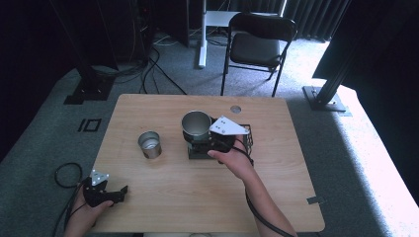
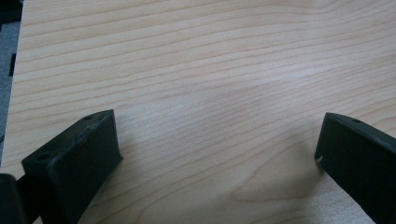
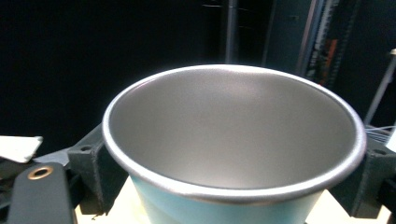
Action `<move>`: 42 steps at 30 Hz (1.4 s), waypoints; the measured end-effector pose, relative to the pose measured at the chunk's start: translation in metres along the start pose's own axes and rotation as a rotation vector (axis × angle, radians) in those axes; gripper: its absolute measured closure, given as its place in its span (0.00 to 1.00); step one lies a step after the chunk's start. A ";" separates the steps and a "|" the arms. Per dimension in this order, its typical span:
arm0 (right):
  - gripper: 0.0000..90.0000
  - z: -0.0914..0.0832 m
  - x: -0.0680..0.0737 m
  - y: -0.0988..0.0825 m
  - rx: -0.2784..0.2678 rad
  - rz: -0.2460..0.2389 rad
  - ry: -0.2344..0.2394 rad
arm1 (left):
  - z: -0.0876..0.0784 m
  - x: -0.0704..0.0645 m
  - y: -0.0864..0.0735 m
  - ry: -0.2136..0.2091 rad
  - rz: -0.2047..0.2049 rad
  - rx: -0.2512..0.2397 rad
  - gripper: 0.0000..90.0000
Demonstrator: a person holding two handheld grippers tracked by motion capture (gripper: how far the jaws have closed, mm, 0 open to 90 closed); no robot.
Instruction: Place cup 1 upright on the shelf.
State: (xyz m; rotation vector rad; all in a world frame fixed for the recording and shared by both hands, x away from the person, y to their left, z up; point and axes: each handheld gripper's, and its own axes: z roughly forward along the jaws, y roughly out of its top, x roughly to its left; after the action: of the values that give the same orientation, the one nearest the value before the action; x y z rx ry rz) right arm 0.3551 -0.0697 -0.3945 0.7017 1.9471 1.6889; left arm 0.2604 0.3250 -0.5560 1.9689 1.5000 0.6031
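A large metal cup (image 1: pixel 196 124) with a pale teal outside (image 3: pixel 224 210) sits between the jaws of my right gripper (image 1: pixel 210 140), which is shut on it just below the rim. In the right gripper view the cup's empty steel inside (image 3: pixel 233 126) faces me, with a black jaw on each side. The cup is over a flat black base (image 1: pixel 196 152); I cannot tell whether it touches it. A smaller steel cup (image 1: pixel 149 144) stands upright, left of centre. My left gripper (image 1: pixel 120 193) (image 2: pixel 215 135) rests open on bare wood near the front left corner.
A black mesh basket (image 1: pixel 248 136) stands just right of the right gripper. The wooden table (image 1: pixel 163 197) has a round grommet (image 1: pixel 235 109) near its far edge. Beyond it are a black folding chair (image 1: pixel 257 47), floor cables (image 1: pixel 148 74) and dark stands.
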 end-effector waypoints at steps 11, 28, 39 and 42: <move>0.14 -0.006 -0.026 0.000 0.009 0.022 -0.176 | 0.000 0.000 0.000 0.000 0.000 0.000 0.00; 0.14 -0.018 -0.067 -0.019 0.051 0.064 -0.432 | 0.000 0.000 0.000 0.000 -0.001 0.000 0.00; 0.14 -0.022 -0.087 -0.045 0.106 0.096 -0.515 | 0.000 0.000 0.000 0.000 0.000 0.001 0.00; 0.14 -0.022 -0.089 -0.051 0.113 0.099 -0.525 | 0.000 0.000 0.000 0.000 0.000 0.001 0.00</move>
State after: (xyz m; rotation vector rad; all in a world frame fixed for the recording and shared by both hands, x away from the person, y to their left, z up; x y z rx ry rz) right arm 0.4050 -0.1493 -0.4404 1.1659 1.6572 1.2801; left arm 0.2604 0.3249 -0.5560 1.9691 1.5003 0.6023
